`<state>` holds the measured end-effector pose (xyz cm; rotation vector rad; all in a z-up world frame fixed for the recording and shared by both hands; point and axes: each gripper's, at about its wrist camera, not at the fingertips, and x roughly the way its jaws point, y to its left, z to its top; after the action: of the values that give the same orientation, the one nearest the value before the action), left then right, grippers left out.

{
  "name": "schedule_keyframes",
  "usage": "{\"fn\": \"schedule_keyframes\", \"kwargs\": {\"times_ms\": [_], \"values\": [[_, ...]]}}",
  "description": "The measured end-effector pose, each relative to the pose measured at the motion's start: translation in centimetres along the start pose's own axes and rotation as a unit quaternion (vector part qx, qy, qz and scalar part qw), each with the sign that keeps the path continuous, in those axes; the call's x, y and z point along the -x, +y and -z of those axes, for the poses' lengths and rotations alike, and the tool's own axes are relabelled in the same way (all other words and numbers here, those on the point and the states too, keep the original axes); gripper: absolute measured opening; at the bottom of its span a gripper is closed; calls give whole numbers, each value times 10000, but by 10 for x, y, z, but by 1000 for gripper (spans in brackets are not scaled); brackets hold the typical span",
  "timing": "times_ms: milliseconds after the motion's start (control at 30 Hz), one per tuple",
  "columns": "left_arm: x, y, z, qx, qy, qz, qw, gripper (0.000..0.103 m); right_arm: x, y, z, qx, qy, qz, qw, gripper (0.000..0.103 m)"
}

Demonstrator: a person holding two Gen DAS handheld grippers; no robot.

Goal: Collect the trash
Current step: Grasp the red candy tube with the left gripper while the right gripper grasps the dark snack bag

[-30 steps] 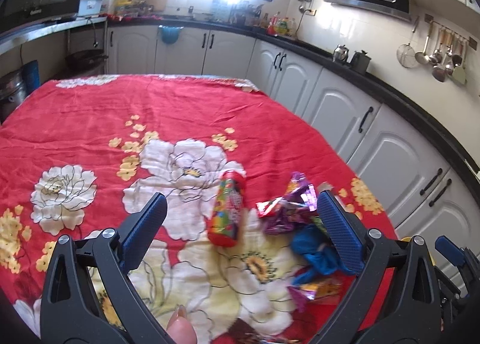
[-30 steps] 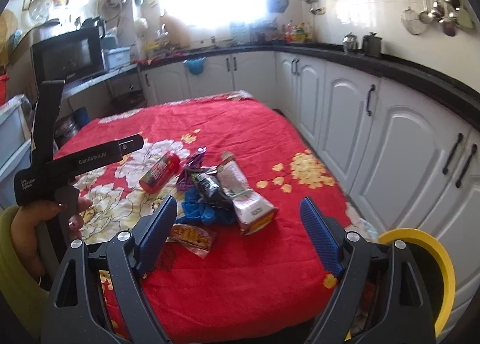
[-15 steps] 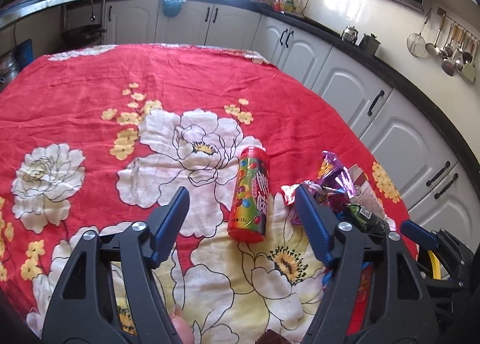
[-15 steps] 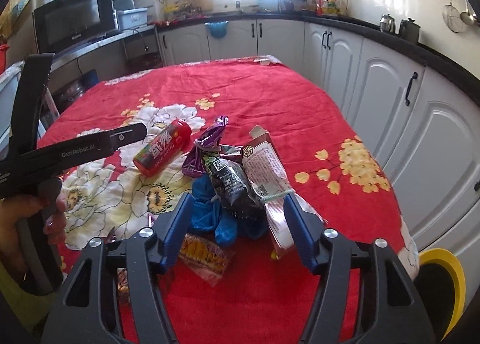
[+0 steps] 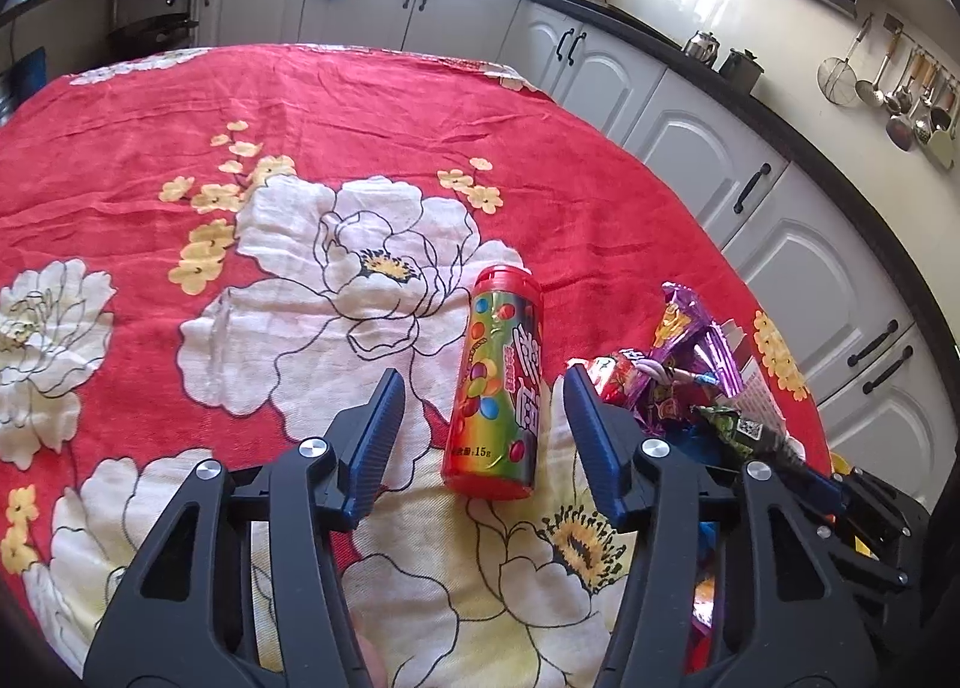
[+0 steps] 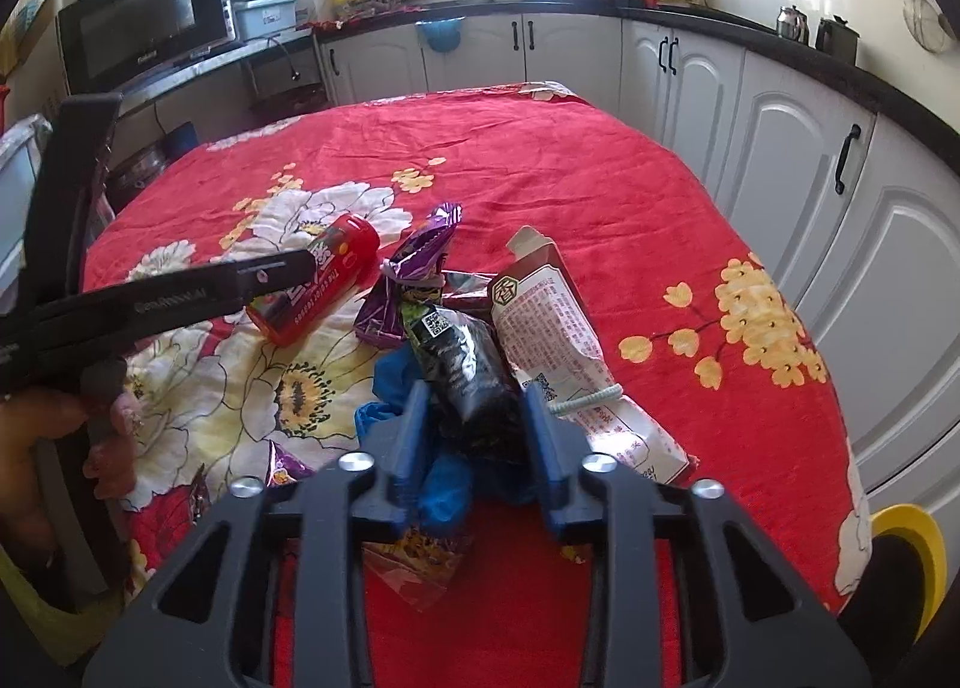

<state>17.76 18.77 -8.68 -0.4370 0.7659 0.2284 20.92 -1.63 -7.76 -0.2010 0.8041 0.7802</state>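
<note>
A red candy tube [image 5: 498, 382] lies on the red flowered tablecloth [image 5: 300, 105]. My left gripper [image 5: 483, 382] straddles its near half, jaws closing, with a gap still showing on both sides. In the right wrist view the same tube [image 6: 318, 280] sits behind the left gripper's finger [image 6: 270, 271]. My right gripper [image 6: 474, 397] is closing around a black snack packet [image 6: 465, 358] that lies on crumpled blue plastic [image 6: 444, 478]. The packet nearly fills the gap, and I see no firm pinch. A purple wrapper [image 6: 420, 256] and a maroon-and-white pouch [image 6: 558, 328] lie beside it.
A small orange wrapper [image 6: 420, 556] lies under the right gripper. A yellow bin rim [image 6: 918, 550] shows past the table's right edge. White cabinets [image 5: 810, 268] run close along the right side. A hand [image 6: 42, 436] holds the left gripper's grip.
Both grippers came down and forward over the trash while their jaws narrowed. The left now straddles the candy tube, and the right now straddles the black packet.
</note>
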Motion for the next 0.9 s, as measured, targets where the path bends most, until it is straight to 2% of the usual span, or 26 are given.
{"fn": "schedule_keyframes", "kwargs": {"times_ms": [100,200,333,700,900], "values": [[-6,2,1,26,80,-6,10000,38,5,-2,3,-123,-21,-110,9999,23],[-11,4,3,76,159,82,9998,37,12,-5,8,-287,-69,-229,9993,22],[-13,2,5,58,237,229,9994,28,25,-6,13,-456,-188,-327,9982,22],[-8,7,11,177,330,443,9983,22,58,-17,22,-889,-478,-506,9936,22],[7,11,12,346,242,492,9979,22,72,-21,26,-1017,-594,-539,9916,20]]}}
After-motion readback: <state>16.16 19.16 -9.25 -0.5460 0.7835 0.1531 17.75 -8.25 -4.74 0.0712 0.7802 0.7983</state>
